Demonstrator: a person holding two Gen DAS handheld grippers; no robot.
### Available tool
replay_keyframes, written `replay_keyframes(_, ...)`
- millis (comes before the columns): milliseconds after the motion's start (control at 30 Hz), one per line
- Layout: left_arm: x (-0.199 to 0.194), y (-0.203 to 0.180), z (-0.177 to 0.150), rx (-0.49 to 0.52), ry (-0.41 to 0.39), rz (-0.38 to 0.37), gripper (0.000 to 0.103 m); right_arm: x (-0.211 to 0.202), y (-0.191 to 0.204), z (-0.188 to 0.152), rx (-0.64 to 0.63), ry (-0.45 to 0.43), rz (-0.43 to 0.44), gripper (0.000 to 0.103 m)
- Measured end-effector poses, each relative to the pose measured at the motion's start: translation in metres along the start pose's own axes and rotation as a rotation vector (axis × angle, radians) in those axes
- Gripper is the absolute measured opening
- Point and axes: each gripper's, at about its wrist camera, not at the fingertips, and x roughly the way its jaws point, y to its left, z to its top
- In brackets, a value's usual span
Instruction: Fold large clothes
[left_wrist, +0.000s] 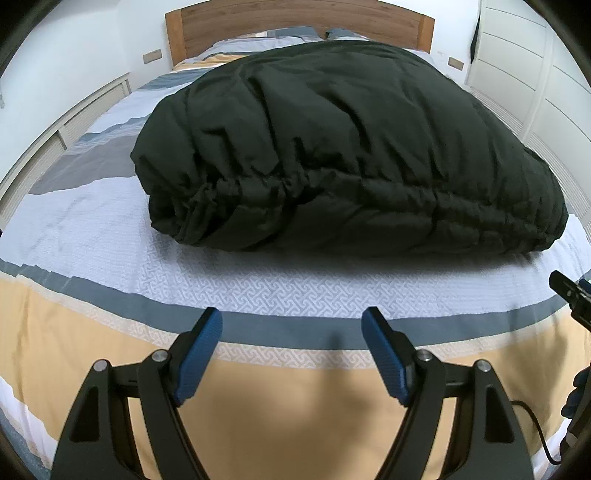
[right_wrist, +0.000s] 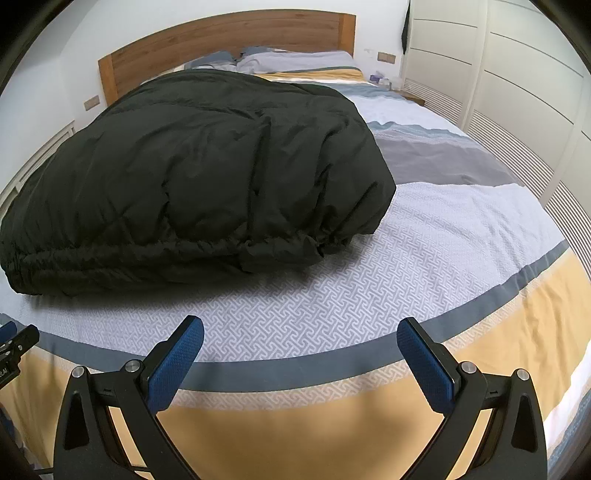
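A large black padded coat (left_wrist: 332, 147) lies folded in a thick bundle on the bed, its gathered hem facing me. In the right wrist view the same coat (right_wrist: 192, 173) fills the left half. My left gripper (left_wrist: 293, 321) hovers over the bed's near edge, short of the hem, open with nothing between its blue pads (left_wrist: 201, 354). My right gripper (right_wrist: 301, 332) hangs open over the bedspread too, to the right of the coat's near corner and apart from it. The tip of the right gripper shows at the left wrist view's right edge.
The bed (left_wrist: 92, 229) has a patterned spread in white, grey, blue and yellow bands. A wooden headboard (left_wrist: 295, 22) and pillows (right_wrist: 288, 59) are at the far end. White wardrobe doors (right_wrist: 517, 74) run along the right; a low white panel (left_wrist: 55, 125) runs along the left.
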Motion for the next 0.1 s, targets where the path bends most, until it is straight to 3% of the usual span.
replay_keyframes(100,0.0004,-0.0008,0.0,-0.005,0.005,-0.011,0.077,0.0001,-0.0005,-0.0002,0.0,0.0,0.001,0.102)
